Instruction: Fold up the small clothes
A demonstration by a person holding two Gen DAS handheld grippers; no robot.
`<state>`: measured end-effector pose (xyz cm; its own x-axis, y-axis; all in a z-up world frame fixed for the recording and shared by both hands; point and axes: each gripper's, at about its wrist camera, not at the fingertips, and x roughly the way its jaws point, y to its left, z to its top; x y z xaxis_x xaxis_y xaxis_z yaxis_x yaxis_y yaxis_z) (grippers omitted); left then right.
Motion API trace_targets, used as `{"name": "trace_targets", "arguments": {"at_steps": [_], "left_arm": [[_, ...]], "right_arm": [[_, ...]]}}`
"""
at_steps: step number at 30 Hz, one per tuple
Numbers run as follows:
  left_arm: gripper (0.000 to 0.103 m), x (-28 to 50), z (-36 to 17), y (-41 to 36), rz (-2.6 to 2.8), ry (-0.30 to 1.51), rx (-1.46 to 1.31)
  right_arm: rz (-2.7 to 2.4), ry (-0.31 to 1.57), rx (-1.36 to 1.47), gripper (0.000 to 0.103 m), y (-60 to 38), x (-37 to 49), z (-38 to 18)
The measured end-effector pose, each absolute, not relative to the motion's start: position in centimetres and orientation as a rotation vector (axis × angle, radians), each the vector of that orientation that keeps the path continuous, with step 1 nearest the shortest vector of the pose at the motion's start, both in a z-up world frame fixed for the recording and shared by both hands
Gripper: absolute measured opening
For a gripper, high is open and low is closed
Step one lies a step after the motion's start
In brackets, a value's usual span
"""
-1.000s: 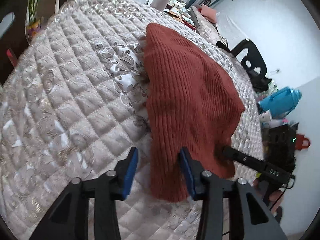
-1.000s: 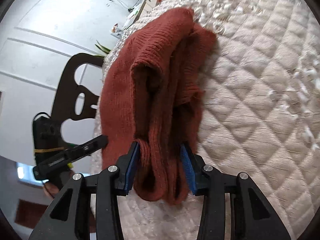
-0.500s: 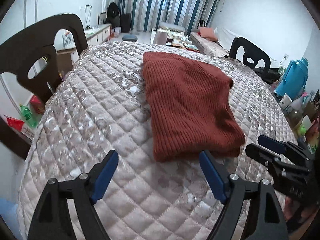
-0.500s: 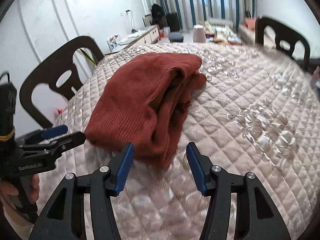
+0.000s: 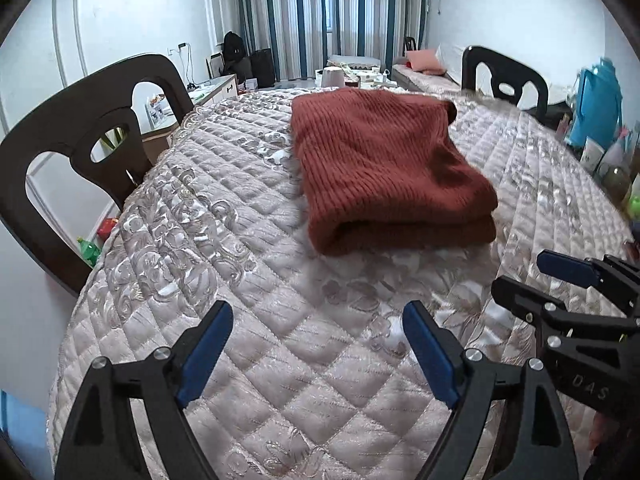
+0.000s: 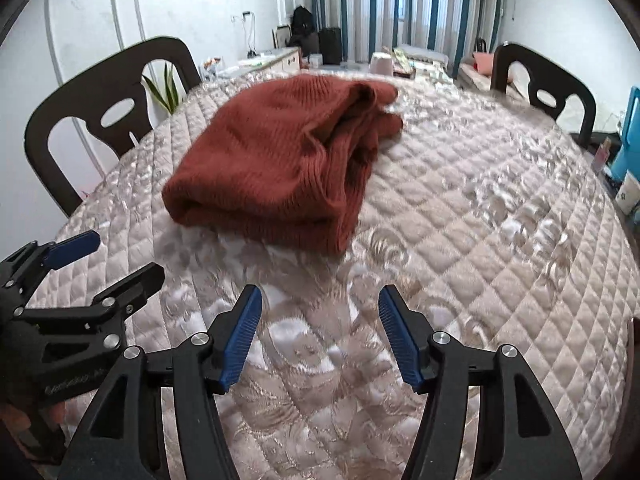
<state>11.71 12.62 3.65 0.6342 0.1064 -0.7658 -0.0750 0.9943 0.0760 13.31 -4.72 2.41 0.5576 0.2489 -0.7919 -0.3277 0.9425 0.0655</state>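
A rust-red knitted garment point(image 5: 384, 168) lies folded in a thick stack on the quilted beige tablecloth point(image 5: 224, 264); it also shows in the right wrist view point(image 6: 284, 168). My left gripper point(image 5: 318, 344) is open and empty, held back from the garment's near edge. My right gripper point(image 6: 320, 336) is open and empty, also short of the garment. The right gripper shows at the right of the left wrist view point(image 5: 560, 280), and the left gripper at the left of the right wrist view point(image 6: 92, 264).
Dark chairs stand at the table's left point(image 5: 80, 128) and far right point(image 5: 504, 80). A blue jug point(image 5: 596, 108) and small bottles sit beyond the right edge. A cabinet, sofa and curtains are behind.
Both grippers let go of the garment, opened wide and pulled back toward the table's near edge. The garment now rests folded on the cloth.
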Motion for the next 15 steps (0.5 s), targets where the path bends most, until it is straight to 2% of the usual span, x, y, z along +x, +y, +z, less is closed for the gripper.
{"name": "trace_targets", "arguments": {"at_steps": [7,15], "left_arm": [[0.088,12.1,2.1,12.1,0.104,0.924,0.053],[0.097,12.4,1.6,12.4,0.113,0.952,0.025]], "right_arm": [[0.298,0.945,-0.111,0.061,-4.6,13.3,1.2],[0.281,0.929,-0.129,0.062,-4.3,13.2,0.9]]}}
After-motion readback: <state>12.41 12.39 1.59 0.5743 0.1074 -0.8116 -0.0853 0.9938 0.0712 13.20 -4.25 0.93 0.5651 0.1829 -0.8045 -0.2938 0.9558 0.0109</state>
